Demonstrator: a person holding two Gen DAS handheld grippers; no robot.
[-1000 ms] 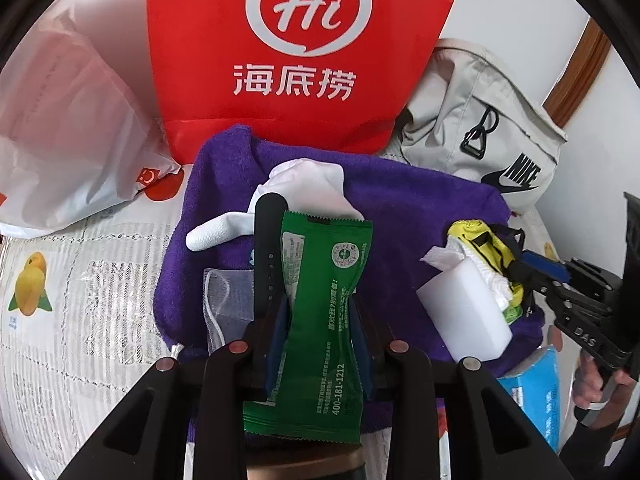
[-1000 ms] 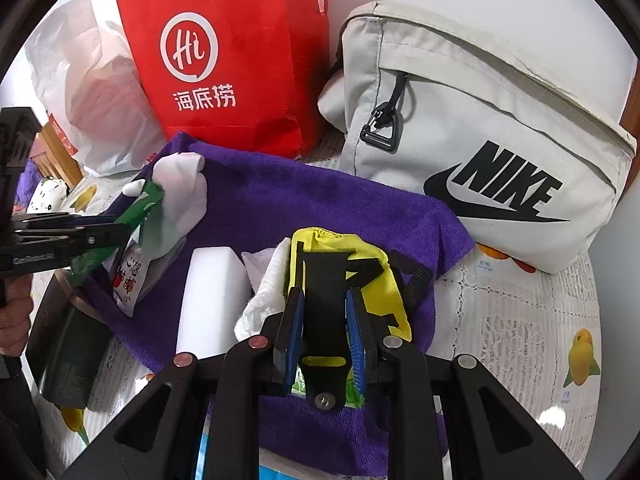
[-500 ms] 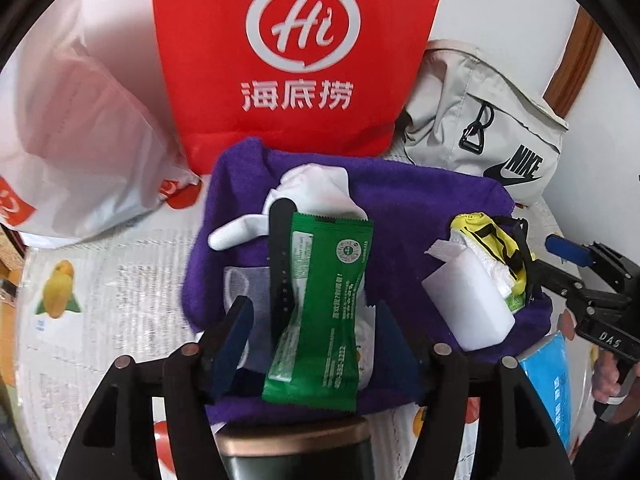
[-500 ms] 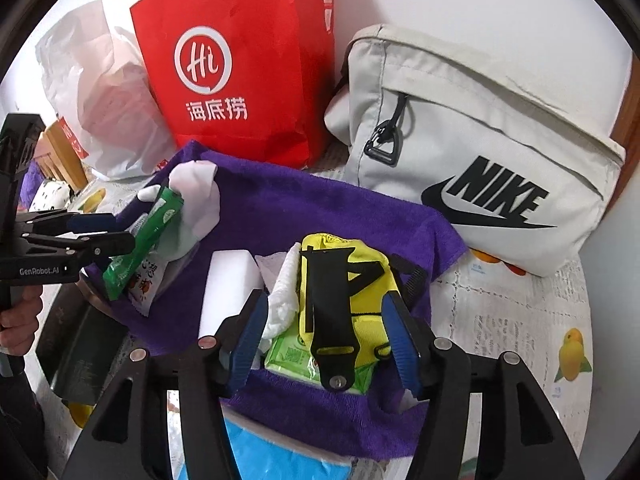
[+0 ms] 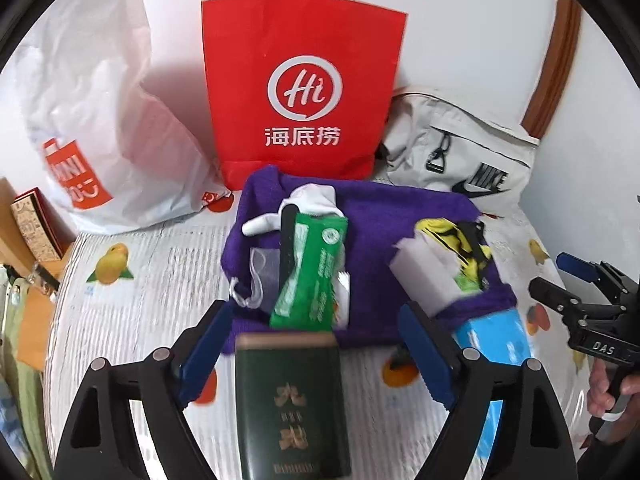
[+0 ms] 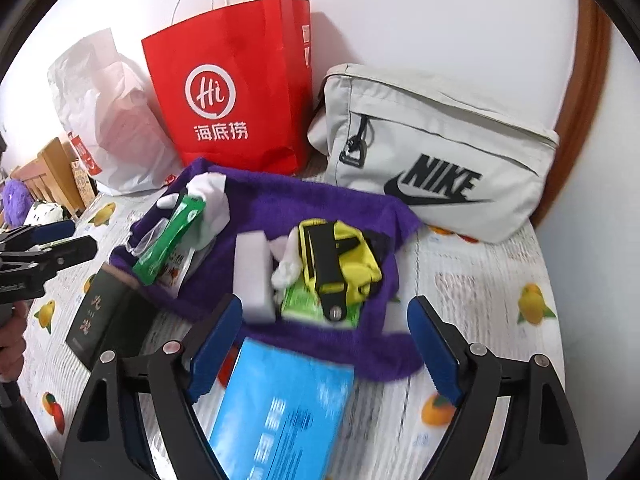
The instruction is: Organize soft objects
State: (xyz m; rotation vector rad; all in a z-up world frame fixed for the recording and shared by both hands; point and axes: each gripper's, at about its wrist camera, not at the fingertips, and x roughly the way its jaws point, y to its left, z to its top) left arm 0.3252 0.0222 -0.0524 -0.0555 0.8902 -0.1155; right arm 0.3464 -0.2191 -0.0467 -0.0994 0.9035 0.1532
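— Soft things first: where do we find them?
— We see them piled on the purple towel (image 5: 404, 216) spread on the fruit-print tabletop (image 5: 152, 276). On its left part lie a white sock (image 5: 316, 196) and a green packet (image 5: 316, 272) over a black strap; on its right, a white sponge block (image 6: 254, 276) beside a yellow pouch (image 6: 352, 256).
— And our left hand-held gripper (image 5: 316, 356)?
— Its jaws are spreading, nothing pinched; a dark green tin (image 5: 290, 404) lies on the tabletop between them.
— The right hand-held gripper (image 6: 324, 348)?
— Also opening and pinching nothing, over a blue pack (image 6: 280, 412) at the towel's near edge.
— Behind the towel?
— We see a red paper bag (image 5: 300, 92), a white plastic bag (image 5: 100, 120) on the left, and a grey Nike bag (image 6: 436, 160) on the right.
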